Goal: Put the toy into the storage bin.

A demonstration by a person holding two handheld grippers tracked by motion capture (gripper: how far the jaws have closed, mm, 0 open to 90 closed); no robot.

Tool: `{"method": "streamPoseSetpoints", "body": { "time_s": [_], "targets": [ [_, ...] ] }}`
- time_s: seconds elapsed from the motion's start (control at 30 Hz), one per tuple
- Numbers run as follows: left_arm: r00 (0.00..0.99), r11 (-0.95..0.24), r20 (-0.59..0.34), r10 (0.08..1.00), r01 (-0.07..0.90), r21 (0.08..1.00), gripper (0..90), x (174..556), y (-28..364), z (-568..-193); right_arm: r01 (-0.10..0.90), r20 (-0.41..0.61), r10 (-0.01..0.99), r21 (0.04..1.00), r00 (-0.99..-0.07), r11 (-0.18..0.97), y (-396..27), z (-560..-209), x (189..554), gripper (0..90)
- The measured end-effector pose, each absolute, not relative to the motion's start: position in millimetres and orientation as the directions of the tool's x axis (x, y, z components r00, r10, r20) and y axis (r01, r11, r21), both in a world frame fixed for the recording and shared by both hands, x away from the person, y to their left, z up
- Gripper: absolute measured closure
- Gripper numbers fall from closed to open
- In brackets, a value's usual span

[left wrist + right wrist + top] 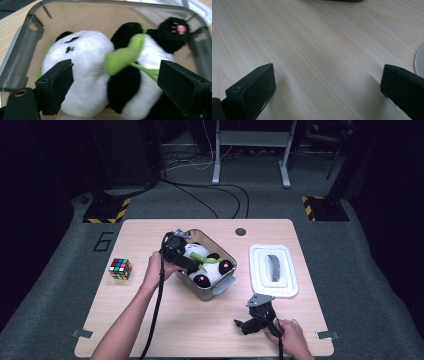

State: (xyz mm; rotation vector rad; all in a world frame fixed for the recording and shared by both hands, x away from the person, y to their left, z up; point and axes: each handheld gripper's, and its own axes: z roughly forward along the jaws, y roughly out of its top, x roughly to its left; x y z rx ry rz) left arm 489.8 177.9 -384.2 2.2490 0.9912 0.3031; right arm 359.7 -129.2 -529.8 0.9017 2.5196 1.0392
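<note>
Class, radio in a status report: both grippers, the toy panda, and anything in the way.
Left gripper open, fingers either side of the toy panda in the clear box. Right gripper open over bare table. Box walls close around the panda.

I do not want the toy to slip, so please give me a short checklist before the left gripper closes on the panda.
1. Left gripper open: ok, its fingers stand wide apart.
2. Plush panda between the fingers: ok, its body lies between them.
3. Fingers pressing on the panda: not ok, no squeeze visible yet.
4. Clear container flat on the table: ok.
5. White lid out of the way: ok, it lies beside the container.
6. Right gripper holding nothing: ok, open over bare table.
</note>
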Motion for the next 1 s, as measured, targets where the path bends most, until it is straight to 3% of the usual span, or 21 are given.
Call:
{"method": "streamPoseSetpoints", "body": {
  "time_s": [0.23, 0.37, 0.53, 0.7, 1.0],
  "targets": [
    [0.67, -0.524, -0.053, 0.741, 0.626, 0.578, 17.3, 502, 175, -401, 0.445, -0.011, 0.638, 0.708, -0.77, 0.549, -129, -530, 360, 0.0],
    [0.662, -0.557, 0.004, 0.749, 0.627, 0.545, 17.5, 502, 167, -403, 0.443, -0.012, 0.637, 0.708, -0.771, 0.549, -129, -530, 360, 0.0],
    [0.67, -0.556, 0.002, 0.742, 0.614, 0.561, 17.4, 500, 169, -396, 0.445, -0.011, 0.638, 0.708, -0.77, 0.549, -129, -530, 360, 0.0],
    [0.705, -0.525, -0.057, 0.707, 0.576, 0.626, 13.8, 476, 174, -377, 0.444, -0.012, 0.638, 0.708, -0.77, 0.549, -129, -530, 360, 0.0],
    [0.757, -0.611, -0.044, 0.652, 0.559, 0.561, 7.6, 464, 162, -388, 0.443, -0.012, 0.638, 0.708, -0.77, 0.549, -129, -530, 360, 0.0]
  ]
}}
